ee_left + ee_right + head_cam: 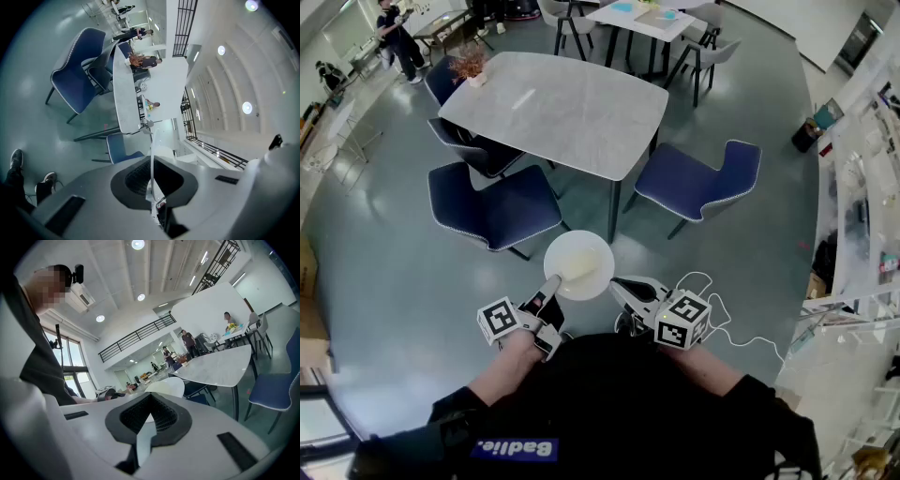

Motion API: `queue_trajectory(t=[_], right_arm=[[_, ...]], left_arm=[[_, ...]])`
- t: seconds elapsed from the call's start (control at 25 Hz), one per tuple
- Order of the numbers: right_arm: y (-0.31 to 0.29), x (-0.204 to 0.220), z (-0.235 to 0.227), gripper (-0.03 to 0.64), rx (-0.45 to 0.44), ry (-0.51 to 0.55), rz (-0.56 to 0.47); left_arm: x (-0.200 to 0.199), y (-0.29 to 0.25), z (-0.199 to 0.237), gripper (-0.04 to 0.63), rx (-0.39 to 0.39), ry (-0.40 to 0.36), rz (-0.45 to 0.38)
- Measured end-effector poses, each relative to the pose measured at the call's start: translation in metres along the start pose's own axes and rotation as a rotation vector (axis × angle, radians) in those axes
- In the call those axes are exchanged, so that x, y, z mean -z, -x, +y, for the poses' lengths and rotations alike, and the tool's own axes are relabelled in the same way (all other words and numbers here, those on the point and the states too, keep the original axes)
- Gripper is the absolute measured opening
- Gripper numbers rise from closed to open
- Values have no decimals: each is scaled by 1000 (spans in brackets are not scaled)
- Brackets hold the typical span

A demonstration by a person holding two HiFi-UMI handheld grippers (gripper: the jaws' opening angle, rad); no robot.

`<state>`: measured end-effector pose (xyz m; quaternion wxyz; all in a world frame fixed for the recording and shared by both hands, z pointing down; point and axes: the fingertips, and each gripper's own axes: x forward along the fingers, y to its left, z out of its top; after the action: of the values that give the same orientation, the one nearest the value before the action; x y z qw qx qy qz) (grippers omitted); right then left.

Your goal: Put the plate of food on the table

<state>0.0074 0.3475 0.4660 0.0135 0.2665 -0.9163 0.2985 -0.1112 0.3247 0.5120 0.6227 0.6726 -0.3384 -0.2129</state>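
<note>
The plate (pixel 579 262) is clamped by the left tongs (pixel 552 282); the right tongs (pixel 616 283) are closed, empty. A blue chair (pixel 492 208) is seen before the tabletop (pixel 553 108).

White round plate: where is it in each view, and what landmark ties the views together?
Head view: white round plate, lower centre, its rim in the left tongs.
Left gripper view: lower centre, edge-on, a thin white line.
Right gripper view: centre of frame, a pale oval.
Shared landmark: the grey stone-topped table.

Glossy grey floor (pixel 384 272), blue chairs (pixel 492 206) round pale table (pixel 562 108)
</note>
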Motion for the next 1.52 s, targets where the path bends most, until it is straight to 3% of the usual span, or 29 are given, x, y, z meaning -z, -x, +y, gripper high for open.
queue_trajectory(t=[0.68, 1.0, 1.52], right_arm=[[5, -4, -4, 9, -17, 66, -18], [12, -19, -24, 9, -46, 103, -10], [29, -35, -74, 9, -125, 77, 11]], left_arm=[[2, -6, 2, 11, -10, 7, -15], [-2, -28, 0, 11, -48, 1, -52], [8, -69, -4, 11, -74, -6, -137]])
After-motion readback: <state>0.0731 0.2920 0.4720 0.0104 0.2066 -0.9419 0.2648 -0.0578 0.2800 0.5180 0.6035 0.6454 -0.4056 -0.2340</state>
